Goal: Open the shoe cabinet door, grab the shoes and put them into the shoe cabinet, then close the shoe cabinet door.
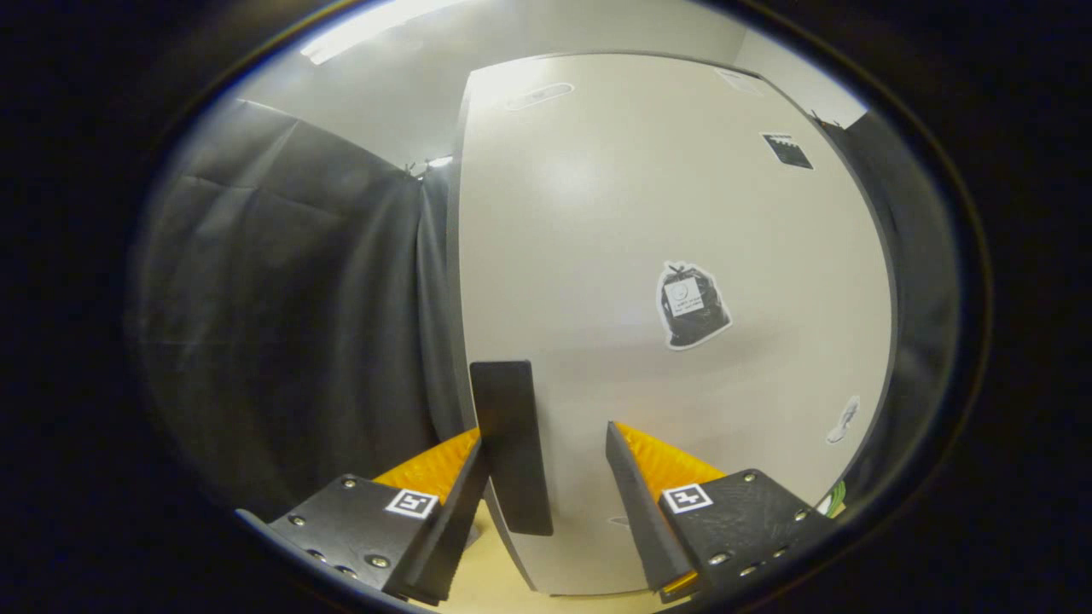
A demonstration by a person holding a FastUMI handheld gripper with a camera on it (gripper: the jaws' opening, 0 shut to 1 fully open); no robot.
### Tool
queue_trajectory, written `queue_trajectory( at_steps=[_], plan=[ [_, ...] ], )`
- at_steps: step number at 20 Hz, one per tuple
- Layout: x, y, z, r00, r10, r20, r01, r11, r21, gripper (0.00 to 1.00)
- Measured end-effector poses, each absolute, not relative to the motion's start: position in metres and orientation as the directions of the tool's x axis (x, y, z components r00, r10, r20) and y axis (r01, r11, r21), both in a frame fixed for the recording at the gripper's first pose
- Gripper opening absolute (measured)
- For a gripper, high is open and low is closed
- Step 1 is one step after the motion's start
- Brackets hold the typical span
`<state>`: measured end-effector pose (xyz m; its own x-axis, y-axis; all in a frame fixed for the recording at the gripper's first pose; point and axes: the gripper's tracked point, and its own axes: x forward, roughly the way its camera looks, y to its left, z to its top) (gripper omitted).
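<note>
The shoe cabinet's white door (648,213) stands close in front of me. Its flat black handle (512,443) runs upright near the door's left edge. My gripper (546,437) is open, and the handle sits between the fingers, right against the left finger (465,477). A gap of bare door separates the handle from the right finger (631,486). I cannot tell whether the door is shut flush or slightly ajar; its left edge shows as a thin dark line.
Black cloth (290,324) hangs to the left of the cabinet, and more of it lies beyond the door's right edge. Stickers dot the door, among them a black bag (691,303). A pale wooden surface (482,580) lies under the fingers.
</note>
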<state>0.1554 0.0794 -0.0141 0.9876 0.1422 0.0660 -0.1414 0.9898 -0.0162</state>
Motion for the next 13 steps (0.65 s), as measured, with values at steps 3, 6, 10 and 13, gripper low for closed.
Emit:
queue_trajectory(
  at_steps=[3, 6, 10, 13],
  plan=[
    [0.1579, 0.0802, -0.0153, 0.988, 0.137, 0.066, -0.136, 0.991, -0.015, 0.81],
    [0.1589, 0.0806, -0.0169, 0.989, 0.134, 0.067, -0.133, 0.991, -0.011, 0.81],
    [0.161, 0.0793, -0.0182, 0.989, 0.129, 0.066, -0.129, 0.992, -0.007, 0.8],
    [0.1614, 0.0786, -0.0184, 0.99, 0.125, 0.067, -0.124, 0.992, -0.007, 0.8]
  ],
)
